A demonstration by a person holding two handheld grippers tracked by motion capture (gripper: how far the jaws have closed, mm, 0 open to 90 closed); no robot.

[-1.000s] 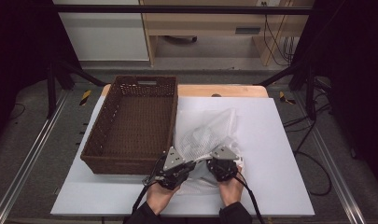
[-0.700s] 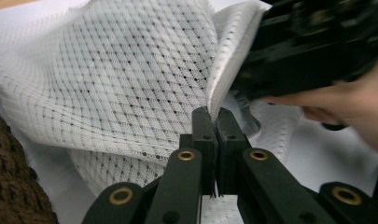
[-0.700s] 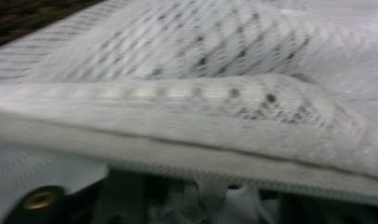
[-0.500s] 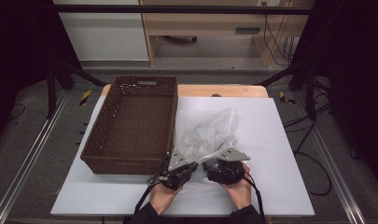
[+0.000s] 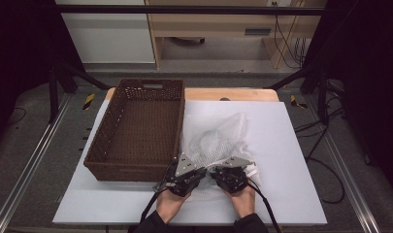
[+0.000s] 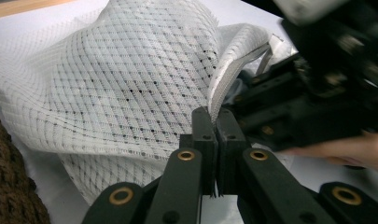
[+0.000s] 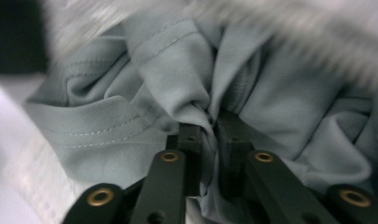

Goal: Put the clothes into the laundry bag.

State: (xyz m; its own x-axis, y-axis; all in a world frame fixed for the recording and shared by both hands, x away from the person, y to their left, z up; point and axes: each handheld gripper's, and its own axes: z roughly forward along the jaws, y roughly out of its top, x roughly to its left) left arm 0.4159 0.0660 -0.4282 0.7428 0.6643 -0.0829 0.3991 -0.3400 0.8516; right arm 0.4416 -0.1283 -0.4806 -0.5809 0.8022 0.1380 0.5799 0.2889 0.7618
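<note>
Just left of the left gripper (image 5: 188, 171) the wicker basket's (image 5: 136, 167) near wall blocks any sideways pass, and the mesh bag (image 5: 213, 141) is heaped straight ahead of both grippers. The right gripper (image 5: 231, 172) sits close beside the left, leaving little gap between them. To its right, the white surface (image 5: 291, 160) lies bare.

The high view is soft and low in detail, with even overhead light on the white table top (image 5: 291, 145) and deep, nearly black surroundings at both sides. The wicker basket (image 5: 136, 131) casts only a faint shadow. The left gripper view is bright and sharp on the white mesh bag (image 6: 112, 79), while the other gripper (image 6: 326, 79) at its right edge is smeared by motion blur. The right gripper view is dimmer: the grey cloth (image 7: 144, 102) is fairly sharp, but the top band is blurred, possibly mesh.
</note>
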